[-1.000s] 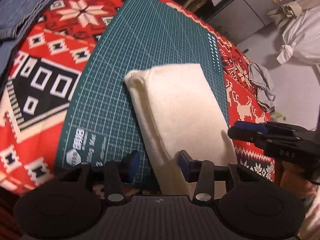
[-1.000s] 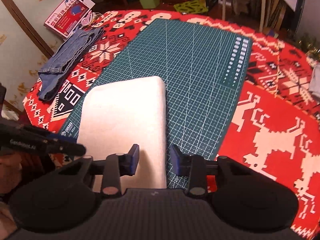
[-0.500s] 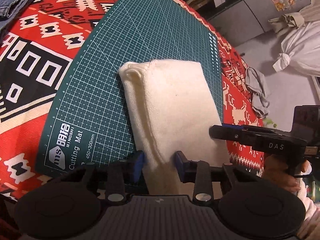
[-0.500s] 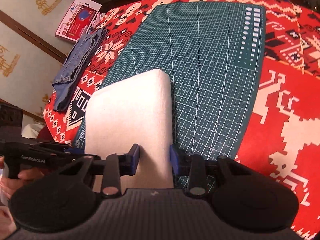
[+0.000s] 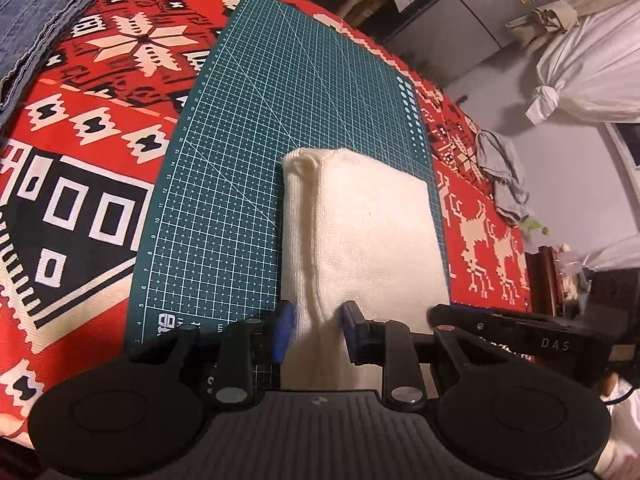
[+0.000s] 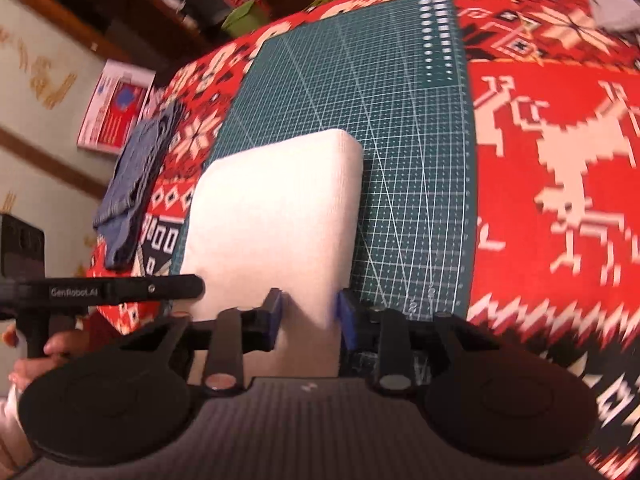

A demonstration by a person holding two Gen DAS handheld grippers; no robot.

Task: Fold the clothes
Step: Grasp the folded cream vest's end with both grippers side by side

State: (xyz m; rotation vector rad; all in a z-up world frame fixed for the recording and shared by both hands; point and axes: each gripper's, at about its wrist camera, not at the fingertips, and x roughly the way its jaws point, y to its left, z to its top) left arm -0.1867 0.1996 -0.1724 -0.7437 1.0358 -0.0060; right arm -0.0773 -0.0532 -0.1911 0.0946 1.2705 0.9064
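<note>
A folded cream cloth lies on the green cutting mat, its layered fold edge to the left. My left gripper is shut on the cloth's near left corner, and the fabric bunches between the blue pads. In the right wrist view the same cream cloth tapers into my right gripper, which is shut on the near right corner. The right gripper's black finger shows at the cloth's near right edge. The left gripper's finger shows at the cloth's left.
The mat lies on a red patterned tablecloth. Folded denim sits at the far left. A grey rag hangs at the table's right edge. A red booklet lies beyond the denim. A hand holds the left gripper's handle.
Both grippers slid forward over the cloth's near edge and narrowed until the fabric is pinched between their pads. The right wrist view has tilted.
</note>
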